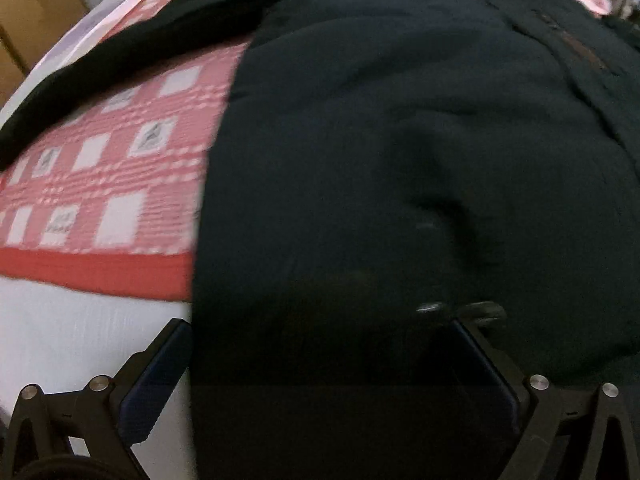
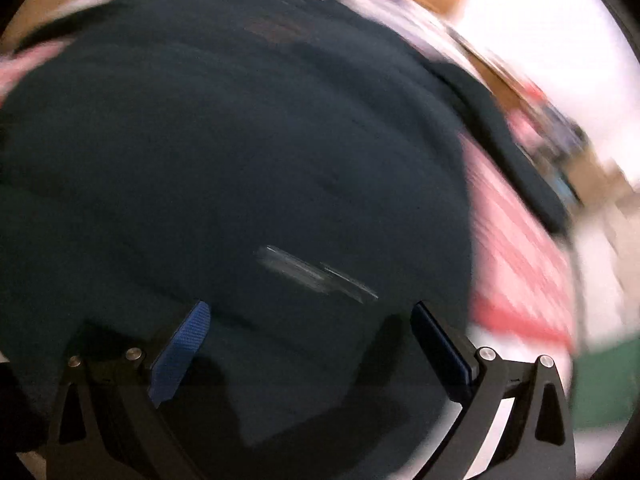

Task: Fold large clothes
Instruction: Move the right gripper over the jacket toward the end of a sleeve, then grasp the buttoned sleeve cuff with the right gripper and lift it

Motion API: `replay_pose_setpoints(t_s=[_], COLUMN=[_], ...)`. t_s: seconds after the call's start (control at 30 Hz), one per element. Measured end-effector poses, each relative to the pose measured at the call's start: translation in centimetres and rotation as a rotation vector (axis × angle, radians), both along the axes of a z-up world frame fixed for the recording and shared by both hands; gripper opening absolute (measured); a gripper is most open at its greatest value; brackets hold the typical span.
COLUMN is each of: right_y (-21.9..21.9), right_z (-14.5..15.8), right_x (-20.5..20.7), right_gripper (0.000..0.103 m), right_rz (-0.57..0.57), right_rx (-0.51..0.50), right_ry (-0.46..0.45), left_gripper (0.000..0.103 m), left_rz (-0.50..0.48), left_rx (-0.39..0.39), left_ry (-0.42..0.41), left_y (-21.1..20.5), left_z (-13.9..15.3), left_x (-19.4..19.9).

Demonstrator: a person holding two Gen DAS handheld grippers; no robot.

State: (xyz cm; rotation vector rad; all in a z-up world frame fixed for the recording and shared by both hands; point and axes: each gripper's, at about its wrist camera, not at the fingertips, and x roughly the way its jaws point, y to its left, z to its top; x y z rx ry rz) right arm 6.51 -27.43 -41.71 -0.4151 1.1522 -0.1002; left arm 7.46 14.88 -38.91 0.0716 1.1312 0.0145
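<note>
In the left wrist view, a checked red-and-white bedspread (image 1: 108, 184) is seen at the left, with one dark sleeve (image 1: 132, 52) laid out diagonally across it. To its right, the body of the large dark garment (image 1: 400, 160) is spread flat on the bed, front side up as far as can be judged, with a closure line running toward the upper right. The left hand-held gripper (image 1: 320, 336) is held wide open at the garment's near hem; nothing is gripped, one finger lying over the bare bedspread border and the other over the cloth. In the right wrist view, heavily blurred, the same garment (image 2: 240, 152) fills the field, and its other sleeve (image 2: 516, 152) is extended to the right over the bedspread (image 2: 520, 248). The right hand-held gripper (image 2: 310, 316) is likewise wide open above the cloth, holding nothing. The task is judged to be at its start: the garment is laid out, no fold is visible, and both sleeves and the body remain to be folded. No containers are visible in either view.
</note>
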Motion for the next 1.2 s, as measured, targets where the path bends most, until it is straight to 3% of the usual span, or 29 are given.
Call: replay_pose_setpoints(t_s=[0.03,0.07,0.1,0.2,0.27,0.37,0.53,0.63,0.7,0.8,0.97,1.03,1.2], right_y=[-2.4,-5.2,-5.8,-3.8,-3.0,-1.5,0.1,-1.2,-3.5,-11.4,-27.9,-33.4,-44.1], right_z=[0.2,1.1,1.5,3.4,5.5,7.4,5.0,1.9,0.9,1.7,4.1,4.6,4.2], right_x=[-0.1,0.0,0.5,2.0,3.0,8.5,20.0,26.0,27.5,27.6,26.6,26.7,28.0], right_gripper=[0.102,0.102,0.102,0.102,0.102,0.102,0.102,0.102,0.102,0.102,0.102,0.102,0.102], right_rz=[-0.054,-0.12,-0.142,-0.07,-0.045,-0.009,0.077,0.117,0.127,0.018,-0.297,-0.423,-0.739], right_rx=[0.032,0.131,0.096,0.03,0.083,0.167,0.215,0.177,0.158,0.101,0.029,0.069,0.303], right_ry=[0.01,0.017,0.039,0.033,-0.035,-0.168,-0.214,-0.137,-0.097,-0.141,-0.181,-0.186,-0.231], left_gripper=[0.103,0.103,0.103,0.103,0.103,0.103,0.103,0.103,0.103,0.103,0.103,0.103,0.103], left_rz=[0.02,0.031,0.033,-0.002,-0.03,-0.073,-0.1,-0.097,-0.089,-0.078,-0.081,-0.072,-0.087], left_rx=[-0.011,-0.012,-0.016,-0.026,-0.051,-0.066,-0.067,-0.072,-0.071,-0.085,-0.064,-0.058,-0.037], left_ry=[0.003,0.0,-0.012,-0.056,-0.091,-0.133,-0.186,-0.179,-0.162,-0.157,-0.12,-0.113,-0.094], left_y=[0.6,0.9,0.9,-0.7,-2.8,-6.9,-15.1,-19.2,-21.6,-24.8,-28.5,-29.6,-32.2], left_z=[0.3,0.7,1.3,3.2,4.6,5.9,6.1,5.7,5.1,4.9,3.7,3.7,3.6], left_x=[0.1,0.3,0.6,2.5,4.0,7.4,12.9,15.8,17.5,18.3,18.5,18.5,18.6])
